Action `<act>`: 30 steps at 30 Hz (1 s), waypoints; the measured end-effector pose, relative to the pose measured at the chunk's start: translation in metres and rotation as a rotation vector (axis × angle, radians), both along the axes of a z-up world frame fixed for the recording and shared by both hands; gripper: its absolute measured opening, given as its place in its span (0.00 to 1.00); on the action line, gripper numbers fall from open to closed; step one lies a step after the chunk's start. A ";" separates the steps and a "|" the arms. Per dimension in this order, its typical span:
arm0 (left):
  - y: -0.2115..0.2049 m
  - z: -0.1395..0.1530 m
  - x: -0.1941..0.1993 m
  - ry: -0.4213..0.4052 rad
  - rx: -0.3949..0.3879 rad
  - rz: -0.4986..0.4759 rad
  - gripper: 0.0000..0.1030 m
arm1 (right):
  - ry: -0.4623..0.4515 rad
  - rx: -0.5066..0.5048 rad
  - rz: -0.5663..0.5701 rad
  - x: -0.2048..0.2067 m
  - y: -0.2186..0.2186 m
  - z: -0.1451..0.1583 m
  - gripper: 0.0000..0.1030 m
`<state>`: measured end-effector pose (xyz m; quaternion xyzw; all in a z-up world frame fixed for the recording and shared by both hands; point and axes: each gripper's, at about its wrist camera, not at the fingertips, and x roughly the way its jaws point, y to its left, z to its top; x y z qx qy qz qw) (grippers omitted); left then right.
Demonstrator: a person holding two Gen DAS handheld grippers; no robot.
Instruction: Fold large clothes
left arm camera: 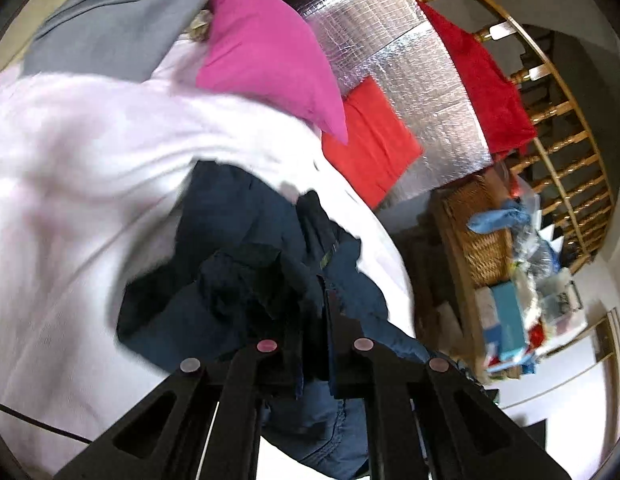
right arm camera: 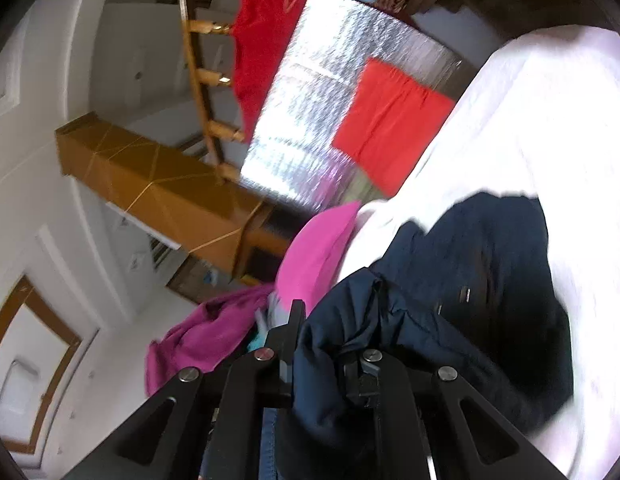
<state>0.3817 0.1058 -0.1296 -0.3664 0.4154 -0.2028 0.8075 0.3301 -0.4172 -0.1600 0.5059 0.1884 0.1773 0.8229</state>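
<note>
White sheet (left arm camera: 70, 200), one navy garment (left arm camera: 238, 240), jaws of both grippers (left arm camera: 314, 320) (right arm camera: 334, 320) clenched on it

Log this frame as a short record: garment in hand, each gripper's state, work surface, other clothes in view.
garment: navy garment, bunched, unfolded
left gripper: shut on navy fabric
right gripper: shut on navy fabric
surface: white sheet
other clothes: pink piece, grey piece, folded orange-red piece on silver foil mat, red garment on wooden railing

Both wrist views close, tilted; share navy garment (left arm camera: 238, 264), foil mat (right arm camera: 310, 92).
</note>
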 end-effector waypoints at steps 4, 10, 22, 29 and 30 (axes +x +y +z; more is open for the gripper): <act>-0.017 -0.026 0.070 0.030 0.037 0.010 0.08 | 0.079 0.020 -0.040 0.059 -0.014 -0.024 0.12; -0.031 -0.073 0.136 0.090 0.057 0.044 0.10 | 0.219 0.028 -0.025 0.134 -0.029 -0.069 0.16; -0.001 -0.052 0.117 -0.186 -0.185 0.245 0.84 | 0.094 0.303 -0.092 0.162 -0.063 -0.083 0.79; -0.014 -0.040 0.053 -0.107 0.028 0.287 0.85 | 0.011 0.295 -0.181 0.112 -0.067 -0.048 0.86; -0.020 -0.042 0.043 -0.089 0.078 0.285 0.85 | 0.010 0.293 -0.180 0.106 -0.063 -0.045 0.86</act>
